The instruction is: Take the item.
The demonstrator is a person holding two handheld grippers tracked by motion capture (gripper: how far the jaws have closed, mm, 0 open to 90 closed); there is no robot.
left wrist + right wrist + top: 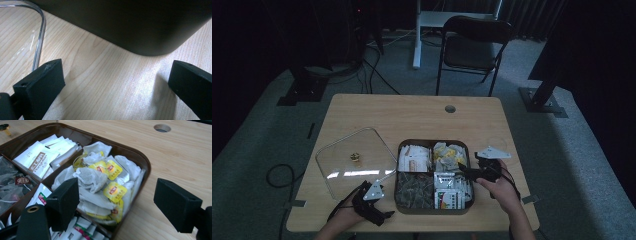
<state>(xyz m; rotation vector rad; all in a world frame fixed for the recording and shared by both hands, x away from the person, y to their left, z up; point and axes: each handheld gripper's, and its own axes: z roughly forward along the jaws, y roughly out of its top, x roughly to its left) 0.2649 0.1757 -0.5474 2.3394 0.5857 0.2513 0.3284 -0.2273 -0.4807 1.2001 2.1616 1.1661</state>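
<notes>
Overhead first: your right gripper (466, 173) rests at the right rim of a dark four-compartment tray (433, 142), jaws apart and grasping nothing. Your left gripper (384, 216) lies near the tray's front left corner, close to a clear glass lid (377, 145) with a small gold knob (356, 158). The wooden table (412, 112) stands on grey carpet, with a black chair (472, 45) behind it in a dim room.

Left gripper view: your jaws stand wide, released, over bare wood, facing the tray's dark outer wall (130, 25).

Right gripper view: your jaws are spread, empty; yellow-tagged tea bags (100, 180) lie just beyond and between them, white sachets (42, 157) farther left.
</notes>
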